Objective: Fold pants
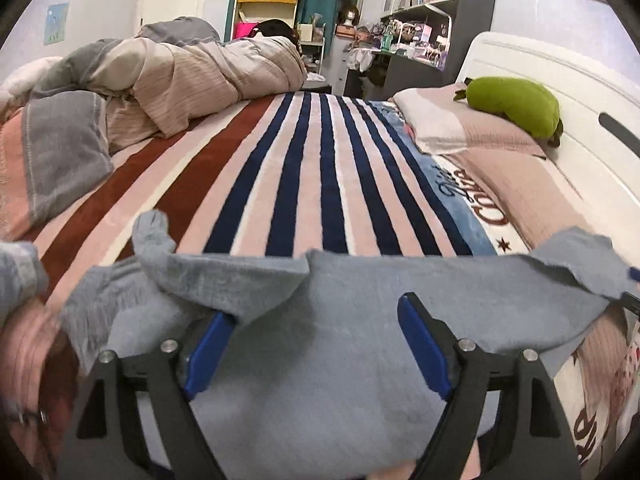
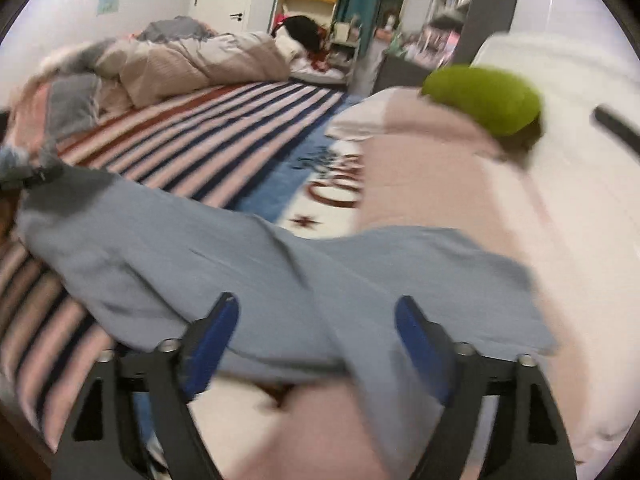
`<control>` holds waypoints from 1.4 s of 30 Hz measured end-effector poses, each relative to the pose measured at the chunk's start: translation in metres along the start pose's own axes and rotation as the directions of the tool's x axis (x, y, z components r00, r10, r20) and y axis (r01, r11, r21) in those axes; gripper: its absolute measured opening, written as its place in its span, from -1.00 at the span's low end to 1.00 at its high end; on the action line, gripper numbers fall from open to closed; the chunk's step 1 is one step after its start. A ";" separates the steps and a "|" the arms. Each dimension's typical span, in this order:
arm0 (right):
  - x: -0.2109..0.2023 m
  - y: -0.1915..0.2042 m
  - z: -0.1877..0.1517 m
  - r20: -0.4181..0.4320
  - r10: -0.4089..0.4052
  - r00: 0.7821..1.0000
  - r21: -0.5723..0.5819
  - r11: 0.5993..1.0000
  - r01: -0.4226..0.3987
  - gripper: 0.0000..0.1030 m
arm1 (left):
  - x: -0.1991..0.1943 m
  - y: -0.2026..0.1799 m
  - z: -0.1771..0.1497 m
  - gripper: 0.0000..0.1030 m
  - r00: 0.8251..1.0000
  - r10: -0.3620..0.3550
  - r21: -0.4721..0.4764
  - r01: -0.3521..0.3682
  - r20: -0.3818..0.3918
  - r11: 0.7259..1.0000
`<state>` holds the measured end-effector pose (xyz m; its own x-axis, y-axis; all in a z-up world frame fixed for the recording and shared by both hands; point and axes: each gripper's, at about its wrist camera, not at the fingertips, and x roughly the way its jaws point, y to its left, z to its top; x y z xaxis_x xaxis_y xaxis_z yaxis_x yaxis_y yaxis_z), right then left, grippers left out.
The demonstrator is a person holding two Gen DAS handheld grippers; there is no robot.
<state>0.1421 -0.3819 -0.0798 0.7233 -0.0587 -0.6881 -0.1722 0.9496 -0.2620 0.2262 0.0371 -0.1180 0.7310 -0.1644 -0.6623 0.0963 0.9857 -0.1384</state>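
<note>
Nearest item: left gripper (image 1: 316,332), jaws spread wide over the cloth. We see the left blue pad tucked under a raised fold and the right pad resting on top; nothing is pinched between them.

Item: right gripper (image 2: 316,334), jaws likewise wide apart. The cloth drapes across the gap, gripped by neither pad. This view is smeared, so we cannot tell whether the fingers touch the fabric.

Item, largest: bed with striped blanket (image 1: 304,168), navy, pink and rust bands, lettering near the headboard side.

Item: crumpled duvet (image 1: 192,76), heaped at the far left of the bed, well apart from the work.

Item: pants (image 1: 320,320), pale blue-grey, lying across the near edge of the blanket under both grippers. One end bunches to the left with an upturned flap (image 1: 154,228); the other end rises at the right, toward the pillow.

Item: pillow (image 1: 472,128), pink and white, near the headboard.

Item: green plush toy (image 1: 516,104), resting on the pillow.

Risks, in our judgement: with both claws open, the lifted right end may slump and undo its lay; closing the left claw on the raised fold could seize one layer only and drag the pants askew; the bunched left end would set creases into any fold made over it.
</note>
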 end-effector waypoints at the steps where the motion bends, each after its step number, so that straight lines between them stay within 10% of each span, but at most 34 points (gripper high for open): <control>1: -0.005 -0.004 -0.006 0.002 -0.022 1.000 -0.013 1.000 0.022 0.62 | -0.002 -0.003 -0.003 0.54 1.000 0.006 0.001 -0.006 0.002 1.000; 11: -0.012 -0.033 -0.062 -0.028 -0.065 0.997 -0.012 0.998 0.065 0.56 | -0.017 -0.024 -0.025 0.54 0.998 0.052 -0.016 -0.053 -0.027 0.998; 16: 0.000 -0.034 -0.068 -0.055 -0.173 0.983 -0.056 0.984 0.170 0.01 | -0.023 -0.030 -0.027 0.54 0.999 0.047 -0.002 -0.048 -0.020 0.999; 20: -0.005 -0.050 -0.064 -0.021 -0.196 0.980 -0.008 0.981 0.196 -0.99 | -0.024 -0.036 -0.025 0.54 0.999 0.040 0.030 -0.040 -0.009 0.999; 29: -0.005 -0.096 0.003 0.049 -0.198 0.979 -0.006 0.980 0.199 -0.99 | -0.015 -0.038 -0.020 0.54 0.999 0.053 0.056 -0.052 -0.012 0.997; 38: 0.075 -0.127 0.058 -0.084 -0.182 0.980 -0.037 0.983 0.179 -0.96 | -0.001 -0.024 -0.027 0.54 0.994 0.104 0.068 -0.101 -0.043 0.993; 42: 0.105 -0.143 0.059 -0.141 -0.203 0.969 -0.001 0.979 0.205 -0.25 | 0.005 -0.019 -0.027 0.54 0.993 0.110 0.062 -0.107 -0.045 0.992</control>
<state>0.2824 -0.5058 -0.0747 0.6411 -0.2929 -0.7094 -0.0213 0.9172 -0.3980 0.2098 0.0166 -0.1391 0.7062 -0.0561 -0.7057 0.0587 0.9981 -0.0205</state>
